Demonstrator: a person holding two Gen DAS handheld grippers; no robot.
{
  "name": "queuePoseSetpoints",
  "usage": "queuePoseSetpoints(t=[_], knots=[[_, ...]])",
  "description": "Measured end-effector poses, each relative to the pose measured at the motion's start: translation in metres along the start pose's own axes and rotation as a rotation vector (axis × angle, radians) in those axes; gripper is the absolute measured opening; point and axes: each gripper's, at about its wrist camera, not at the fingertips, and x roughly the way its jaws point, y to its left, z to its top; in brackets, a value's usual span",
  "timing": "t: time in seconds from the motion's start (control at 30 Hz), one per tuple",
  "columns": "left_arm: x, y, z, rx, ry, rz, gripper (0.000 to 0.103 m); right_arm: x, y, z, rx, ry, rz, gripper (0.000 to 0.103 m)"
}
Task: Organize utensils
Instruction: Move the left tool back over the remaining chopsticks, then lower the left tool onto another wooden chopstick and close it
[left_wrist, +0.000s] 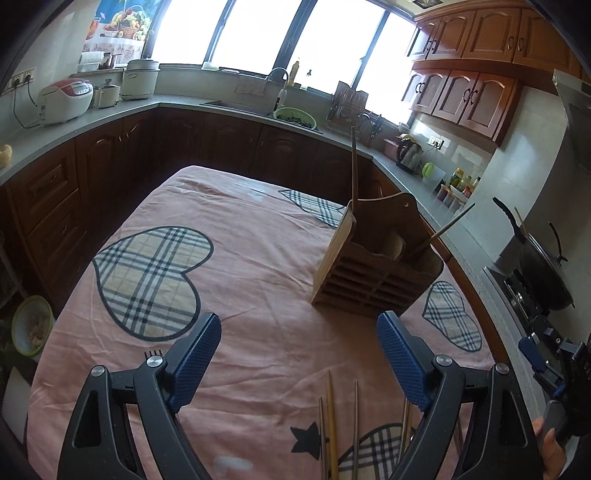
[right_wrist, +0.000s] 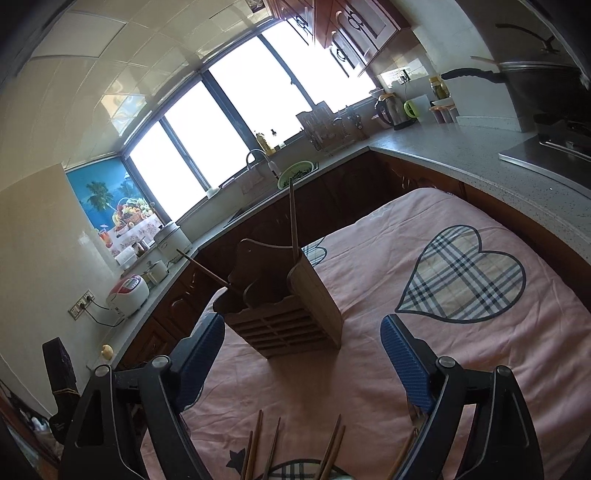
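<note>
A wooden utensil holder (left_wrist: 373, 269) (right_wrist: 288, 317) stands on the pink heart-patterned cloth (left_wrist: 258, 258) (right_wrist: 388, 369). Two long wooden handles stick out of it, one upright (left_wrist: 354, 170) (right_wrist: 293, 218) and one leaning (left_wrist: 448, 227) (right_wrist: 207, 269). Several chopsticks (left_wrist: 332, 428) (right_wrist: 266, 446) lie loose on the cloth at the near edge, below the fingers. My left gripper (left_wrist: 299, 354) is open and holds nothing, short of the holder. My right gripper (right_wrist: 303, 362) is also open and bare, just in front of the holder. The other gripper's blue tip (left_wrist: 535, 354) shows at the far right of the left wrist view.
A grey L-shaped counter (left_wrist: 122, 110) (right_wrist: 480, 147) wraps the table, with rice cookers (left_wrist: 66, 99), a sink with a green bowl (left_wrist: 295, 118), a kettle (left_wrist: 408, 157) and a wok on the stove (left_wrist: 543, 269). A bowl (left_wrist: 31, 325) sits low at left.
</note>
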Motion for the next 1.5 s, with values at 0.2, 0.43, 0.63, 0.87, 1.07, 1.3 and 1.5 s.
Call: queuePoseSetpoints(t=[0.2, 0.43, 0.63, 0.87, 1.07, 1.3, 1.5], knots=[[-0.029, -0.003, -0.025, 0.032, 0.019, 0.03, 0.086, -0.024, 0.006, -0.028, -0.056, 0.037, -0.046, 0.089], [-0.045, -0.001, -0.047, 0.041, 0.053, 0.036, 0.087, -0.041, 0.003, -0.059, -0.088, 0.074, -0.073, 0.089], [-0.047, 0.0, -0.061, 0.039, 0.083, 0.036, 0.086, -0.049, -0.003, -0.078, -0.092, 0.093, -0.09, 0.089], [-0.039, -0.005, -0.065, 0.05, 0.113, 0.038, 0.086, -0.048, -0.004, -0.092, -0.102, 0.128, -0.093, 0.088], [-0.028, -0.008, -0.061, 0.068, 0.128, 0.048, 0.086, -0.041, 0.0, -0.095, -0.116, 0.148, -0.095, 0.087], [-0.005, -0.016, -0.058, 0.095, 0.175, 0.054, 0.085, -0.024, -0.001, -0.095, -0.125, 0.185, -0.101, 0.083], [0.019, -0.026, -0.051, 0.123, 0.205, 0.062, 0.085, -0.002, -0.001, -0.096, -0.143, 0.239, -0.11, 0.068]])
